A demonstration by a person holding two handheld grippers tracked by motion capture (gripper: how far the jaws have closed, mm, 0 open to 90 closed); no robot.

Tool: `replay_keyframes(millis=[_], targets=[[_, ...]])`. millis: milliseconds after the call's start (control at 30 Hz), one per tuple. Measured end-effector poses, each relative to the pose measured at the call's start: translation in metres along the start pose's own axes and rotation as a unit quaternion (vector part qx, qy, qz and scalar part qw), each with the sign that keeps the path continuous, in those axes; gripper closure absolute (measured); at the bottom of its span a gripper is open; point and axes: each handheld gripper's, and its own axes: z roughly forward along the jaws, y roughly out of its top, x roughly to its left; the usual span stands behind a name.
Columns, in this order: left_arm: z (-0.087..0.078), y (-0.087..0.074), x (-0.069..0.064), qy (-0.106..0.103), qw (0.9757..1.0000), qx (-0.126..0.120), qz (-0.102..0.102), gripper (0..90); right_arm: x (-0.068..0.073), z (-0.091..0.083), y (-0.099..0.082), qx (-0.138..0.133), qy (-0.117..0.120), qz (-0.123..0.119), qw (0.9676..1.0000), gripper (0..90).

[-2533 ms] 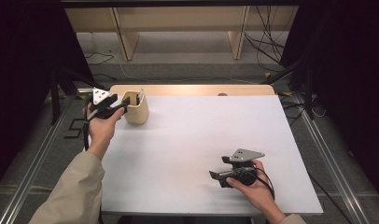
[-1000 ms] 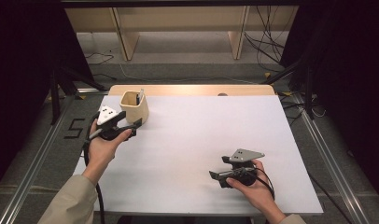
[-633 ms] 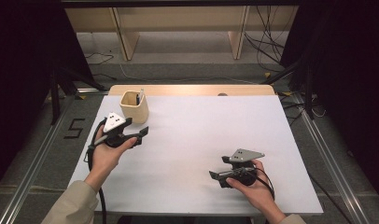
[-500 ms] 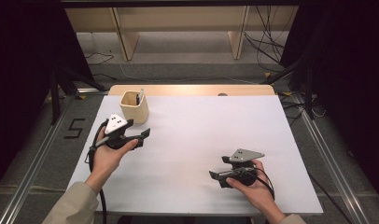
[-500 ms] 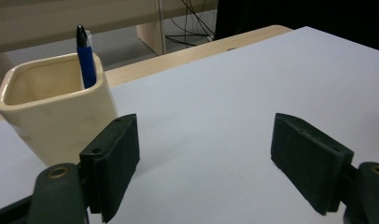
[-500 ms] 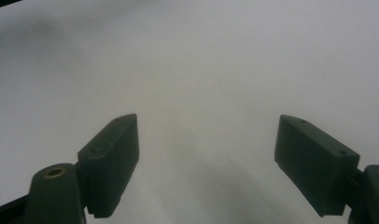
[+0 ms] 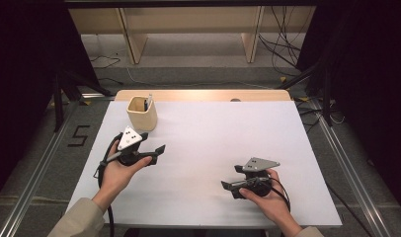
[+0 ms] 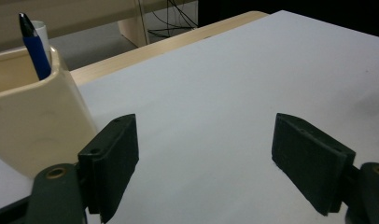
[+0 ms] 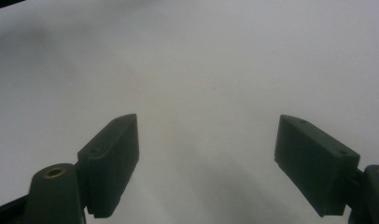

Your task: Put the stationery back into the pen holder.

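Note:
A cream cup (image 7: 142,113) stands at the table's far left with a blue pen (image 7: 148,102) upright in it. My left gripper (image 7: 158,153) hovers in front of the cup, apart from it and pointing right. Its jaws have just been opening and stand open with nothing between them. In the left gripper view the cup (image 8: 38,116) and the pen (image 8: 34,46) sit just left of the open left gripper (image 8: 204,158). My right gripper (image 7: 229,177) rests near the table's front right, pointing left. In its own view the right gripper (image 9: 206,158) is open over bare white table.
The white table (image 7: 213,133) has a wooden strip (image 7: 203,95) along its far edge. Beyond it are wooden shelf legs (image 7: 132,34) and loose cables (image 7: 282,44) on the floor. Dark curtains hang on both sides.
My left gripper has drawn back from the cup toward the near side and a little right, with the pen left standing in the cup. The right gripper has stayed put.

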Motion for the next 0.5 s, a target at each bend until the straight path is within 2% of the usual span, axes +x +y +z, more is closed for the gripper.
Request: replay_keyframes(millis=[333, 500], targets=[[0.0, -0.011, -0.011, -0.018, 0.9996, 0.011, 0.018, 22.4, 0.0, 0.0, 0.0, 0.0, 0.0, 0.001, 1.0, 22.8], [0.0, -0.018, -0.014, -0.026, 0.9994, 0.015, 0.019, 22.3, 0.001, 0.0, 0.0, -0.001, 0.0, 0.001, 1.0, 22.8]])
